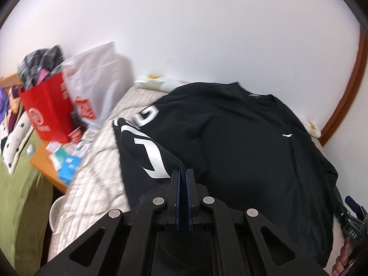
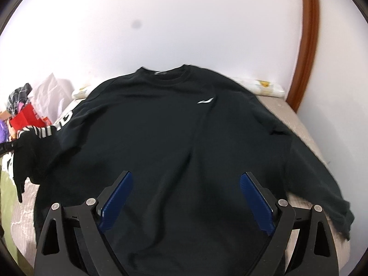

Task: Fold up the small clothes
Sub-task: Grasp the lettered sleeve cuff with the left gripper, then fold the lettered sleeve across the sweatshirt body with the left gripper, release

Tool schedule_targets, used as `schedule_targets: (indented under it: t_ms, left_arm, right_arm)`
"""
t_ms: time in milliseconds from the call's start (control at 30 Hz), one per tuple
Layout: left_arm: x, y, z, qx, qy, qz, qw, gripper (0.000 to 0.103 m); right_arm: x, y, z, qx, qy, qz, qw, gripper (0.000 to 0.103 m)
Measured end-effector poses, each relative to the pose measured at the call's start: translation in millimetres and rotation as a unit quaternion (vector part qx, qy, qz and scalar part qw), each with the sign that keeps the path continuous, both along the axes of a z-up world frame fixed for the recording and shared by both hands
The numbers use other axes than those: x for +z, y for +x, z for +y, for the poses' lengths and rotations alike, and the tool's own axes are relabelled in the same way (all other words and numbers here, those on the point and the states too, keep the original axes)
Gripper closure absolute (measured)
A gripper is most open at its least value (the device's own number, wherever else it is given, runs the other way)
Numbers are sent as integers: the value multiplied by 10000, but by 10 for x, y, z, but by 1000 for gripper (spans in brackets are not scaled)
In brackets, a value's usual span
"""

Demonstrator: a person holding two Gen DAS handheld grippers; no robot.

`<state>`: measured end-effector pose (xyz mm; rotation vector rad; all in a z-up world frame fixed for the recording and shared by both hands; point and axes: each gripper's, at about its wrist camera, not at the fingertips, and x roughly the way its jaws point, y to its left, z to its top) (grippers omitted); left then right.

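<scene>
soft even indoor light; fisheye bending, dark corners, slight motion blur.

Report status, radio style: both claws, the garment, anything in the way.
Left claw shut on sleeve, lifting it over the body. Right claw open, above black sweatshirt. Sweatshirt face up on bed. Nothing in the way.
</scene>
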<state>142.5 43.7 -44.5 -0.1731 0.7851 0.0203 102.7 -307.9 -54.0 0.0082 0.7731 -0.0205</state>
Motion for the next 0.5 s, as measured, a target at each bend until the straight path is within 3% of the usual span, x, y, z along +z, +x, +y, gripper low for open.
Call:
schedule_targets:
  t_ms: [367, 500]
  left_arm:
    - [9, 540, -875, -589, -7, 29, 9983, 98]
    - [-36, 706, -1078, -738, -21, 83, 9972, 98]
  right_arm:
    - [17, 26, -739, -489, -64, -56, 9988, 11]
    - [-66, 59, -929, -637, -65, 30, 9979, 15]
